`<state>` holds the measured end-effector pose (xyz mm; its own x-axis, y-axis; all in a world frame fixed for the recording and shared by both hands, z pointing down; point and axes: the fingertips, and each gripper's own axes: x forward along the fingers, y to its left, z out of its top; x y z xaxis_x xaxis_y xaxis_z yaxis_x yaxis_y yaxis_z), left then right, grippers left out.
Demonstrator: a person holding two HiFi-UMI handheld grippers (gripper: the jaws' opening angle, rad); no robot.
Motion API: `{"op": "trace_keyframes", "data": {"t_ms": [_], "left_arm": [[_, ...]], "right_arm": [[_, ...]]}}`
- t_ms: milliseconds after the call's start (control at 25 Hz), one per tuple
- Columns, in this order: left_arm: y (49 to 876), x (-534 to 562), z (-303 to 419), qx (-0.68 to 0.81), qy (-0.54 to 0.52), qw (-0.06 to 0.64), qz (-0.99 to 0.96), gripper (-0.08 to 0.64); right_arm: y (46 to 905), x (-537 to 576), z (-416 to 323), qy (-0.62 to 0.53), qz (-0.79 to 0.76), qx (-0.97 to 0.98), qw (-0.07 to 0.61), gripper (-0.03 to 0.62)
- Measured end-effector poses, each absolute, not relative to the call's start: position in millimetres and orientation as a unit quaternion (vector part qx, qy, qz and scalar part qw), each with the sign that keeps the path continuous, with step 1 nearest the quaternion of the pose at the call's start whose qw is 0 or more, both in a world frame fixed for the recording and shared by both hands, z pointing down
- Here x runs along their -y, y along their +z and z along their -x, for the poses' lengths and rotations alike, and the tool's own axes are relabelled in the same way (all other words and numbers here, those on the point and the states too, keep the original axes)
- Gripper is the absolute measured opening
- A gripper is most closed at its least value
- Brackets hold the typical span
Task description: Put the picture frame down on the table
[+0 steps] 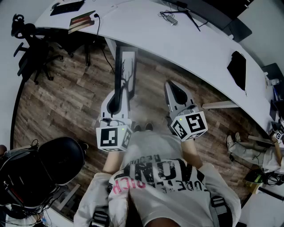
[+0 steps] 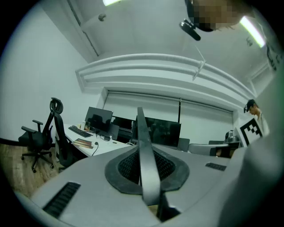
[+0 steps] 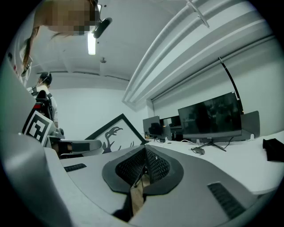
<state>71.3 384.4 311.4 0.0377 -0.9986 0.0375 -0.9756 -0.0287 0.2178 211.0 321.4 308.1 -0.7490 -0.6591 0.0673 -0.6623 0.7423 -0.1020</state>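
Note:
The picture frame [image 1: 126, 66] has a black border and a white print of a bare tree. It hangs upright over the wooden floor, just short of the white table [image 1: 177, 42]. My left gripper [image 1: 118, 91] is shut on its lower edge; in the left gripper view the frame [image 2: 144, 150] stands edge-on between the pads. My right gripper [image 1: 172, 86] is held level beside it, shut and empty, with its fingertips [image 3: 145, 153] pressed together. In the right gripper view the frame [image 3: 116, 133] shows at the left.
On the table lie a book [image 1: 82, 21], a dark pad [image 1: 66, 7], a small cabled device [image 1: 168, 18] and a black object [image 1: 237, 68]. Monitors [image 3: 211, 117] stand along it. An office chair [image 1: 33, 48] is at the left, another black seat [image 1: 60, 162] near my left side.

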Motion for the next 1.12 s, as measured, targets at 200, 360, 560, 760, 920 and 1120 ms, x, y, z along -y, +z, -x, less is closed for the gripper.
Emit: {"op": "trace_keyframes", "data": {"t_ms": [200, 360, 560, 760, 920, 1120], "left_arm": [[309.0, -384.4, -70.9, 0.69, -0.064, 0.091, -0.715, 0.025], [307.1, -384.8, -71.1, 0.69, -0.065, 0.09, -0.715, 0.023], [302.8, -388.1, -73.5, 0.693, -0.065, 0.086, -0.712, 0.023], [304.7, -397.9, -85.4, 0.702, -0.069, 0.076, -0.705, 0.022], [305.2, -395.5, -86.6, 0.706, -0.072, 0.076, -0.701, 0.021], [311.3, -399.9, -91.5, 0.716, -0.078, 0.08, -0.689, 0.02]], "right_arm": [[306.6, -323.0, -209.6, 0.061, -0.354, 0.933, 0.018, 0.0], [306.5, -324.3, -209.1, 0.061, -0.352, 0.934, 0.018, 0.0], [302.5, -328.0, -210.6, 0.054, -0.343, 0.938, 0.021, 0.0], [304.5, -337.6, -223.5, 0.044, -0.329, 0.943, 0.016, 0.0], [299.4, -339.2, -228.8, 0.047, -0.312, 0.949, -0.005, 0.002], [309.4, -343.3, -247.8, 0.058, -0.315, 0.947, -0.002, 0.002]]}}
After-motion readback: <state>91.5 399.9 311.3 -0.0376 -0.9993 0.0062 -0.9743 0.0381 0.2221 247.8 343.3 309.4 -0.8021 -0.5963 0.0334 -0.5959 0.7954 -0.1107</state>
